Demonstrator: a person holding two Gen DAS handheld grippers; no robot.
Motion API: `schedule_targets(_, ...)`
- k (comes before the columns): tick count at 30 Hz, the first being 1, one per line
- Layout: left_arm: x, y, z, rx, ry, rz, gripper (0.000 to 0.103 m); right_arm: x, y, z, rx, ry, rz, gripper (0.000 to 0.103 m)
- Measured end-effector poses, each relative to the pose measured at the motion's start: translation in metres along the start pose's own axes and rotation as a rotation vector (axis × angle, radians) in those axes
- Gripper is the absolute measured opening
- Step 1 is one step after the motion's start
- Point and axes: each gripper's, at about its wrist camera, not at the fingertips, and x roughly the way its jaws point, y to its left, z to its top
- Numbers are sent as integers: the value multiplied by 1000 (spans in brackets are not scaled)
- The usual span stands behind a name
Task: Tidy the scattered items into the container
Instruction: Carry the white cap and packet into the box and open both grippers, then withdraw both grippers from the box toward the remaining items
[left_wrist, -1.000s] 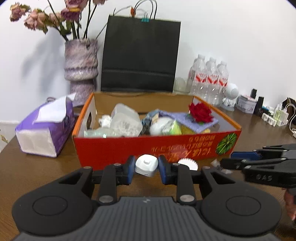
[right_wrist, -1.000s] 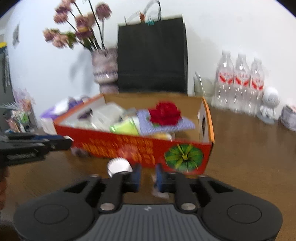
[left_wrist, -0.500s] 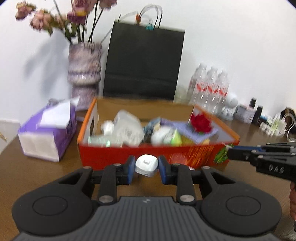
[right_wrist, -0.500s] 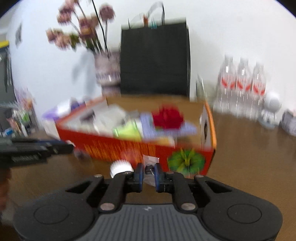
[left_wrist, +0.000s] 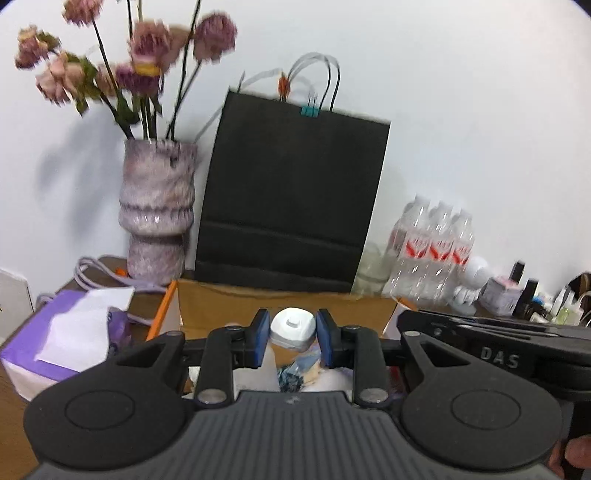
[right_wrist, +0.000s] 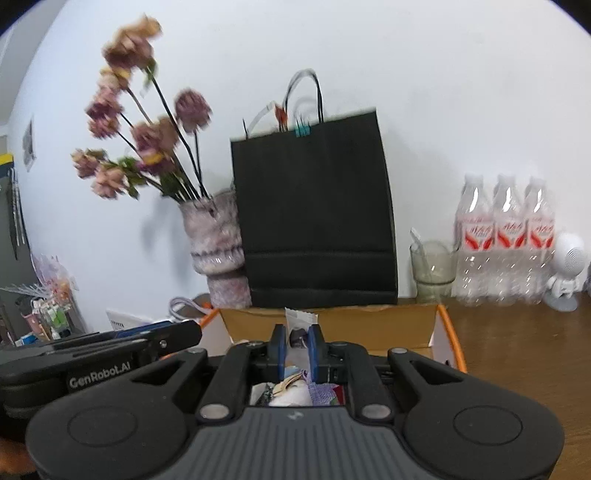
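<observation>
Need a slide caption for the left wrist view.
Left gripper holding a small white device above the open cardboard box, right gripper alongside.

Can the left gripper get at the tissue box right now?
Probably not as it stands. The left gripper has its jaws shut on a white cap over the box, so it would have to let that go first. The tissue box itself sits uncovered to its left.

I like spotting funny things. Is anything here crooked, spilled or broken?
The flowers in the vase look wilted and droopy, and the black paper bag leans a little. Nothing looks spilled or broken.
</observation>
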Motion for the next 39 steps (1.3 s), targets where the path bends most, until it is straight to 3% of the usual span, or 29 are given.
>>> schedule_targets(7,30,14,-6,9,52,36,28,35,-9,-9,-19,87,-24,11)
schedule_targets(17,31,13,-8,29,62,48,30,31,-9,-10,-26,86,-26,11)
schedule_targets(19,30,13,-8,30,67,54,63,30,-9,-8,-28,91,-27,14)
schedule_targets(20,29,12,-7,26,59,69,89,29,-10,-7,-28,95,-26,21)
schedule_targets(22,23,11,-6,35,25,128,100,27,-12,-4,-22,97,-31,80)
schedule_targets(24,19,10,-3,40,9,129,103,22,-13,0,-25,78,-44,103)
schedule_targets(39,13,8,0,28,14,124,103,13,-13,5,-36,73,-73,103)
